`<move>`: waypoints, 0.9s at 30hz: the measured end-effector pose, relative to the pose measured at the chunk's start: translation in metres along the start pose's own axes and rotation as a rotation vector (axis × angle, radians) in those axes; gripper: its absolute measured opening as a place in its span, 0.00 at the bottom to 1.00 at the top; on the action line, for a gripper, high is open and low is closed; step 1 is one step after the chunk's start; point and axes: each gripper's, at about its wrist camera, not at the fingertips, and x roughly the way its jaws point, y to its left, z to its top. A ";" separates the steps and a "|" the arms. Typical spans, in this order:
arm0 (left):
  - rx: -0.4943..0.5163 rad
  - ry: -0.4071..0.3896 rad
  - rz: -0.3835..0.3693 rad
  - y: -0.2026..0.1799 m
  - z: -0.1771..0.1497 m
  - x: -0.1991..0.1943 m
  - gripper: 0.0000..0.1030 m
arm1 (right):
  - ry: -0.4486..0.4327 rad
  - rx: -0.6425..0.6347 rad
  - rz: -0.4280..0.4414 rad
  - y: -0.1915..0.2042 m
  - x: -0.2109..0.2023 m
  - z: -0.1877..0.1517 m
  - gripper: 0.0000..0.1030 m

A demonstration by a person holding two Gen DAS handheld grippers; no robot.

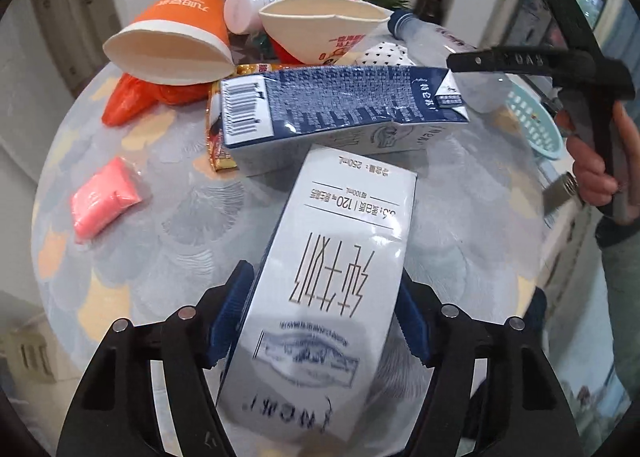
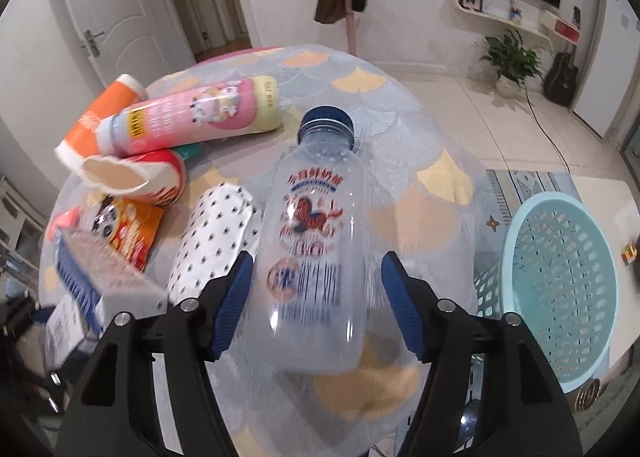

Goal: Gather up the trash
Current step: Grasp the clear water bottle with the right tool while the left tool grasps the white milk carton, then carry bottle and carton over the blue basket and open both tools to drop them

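My left gripper (image 1: pixel 320 313) is shut on a white milk carton (image 1: pixel 332 257), holding it by its sides. A second, blue-and-white milk carton (image 1: pixel 344 105) lies just beyond it on the round table (image 1: pixel 160 225). My right gripper (image 2: pixel 316 301) is open around a clear plastic bottle (image 2: pixel 316 225) with a blue cap; its pads (image 2: pixel 236 297) stand a little apart from the bottle's sides. The right gripper also shows in the left wrist view (image 1: pixel 464 62), by the bottle (image 1: pixel 424 31).
More trash lies on the table: an orange paper cup (image 1: pixel 176 37), a crushed red-and-white cup (image 2: pixel 140 177), a pink bottle (image 2: pixel 200 113), a dotted white pack (image 2: pixel 216 233), a snack wrapper (image 2: pixel 128 233), a pink packet (image 1: pixel 104 197). A light blue basket (image 2: pixel 560 297) stands beside the table on the right.
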 end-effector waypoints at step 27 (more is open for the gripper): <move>0.102 -0.282 -0.357 -0.135 0.133 -0.026 0.56 | -0.312 0.194 -0.034 -0.101 -0.117 0.007 0.50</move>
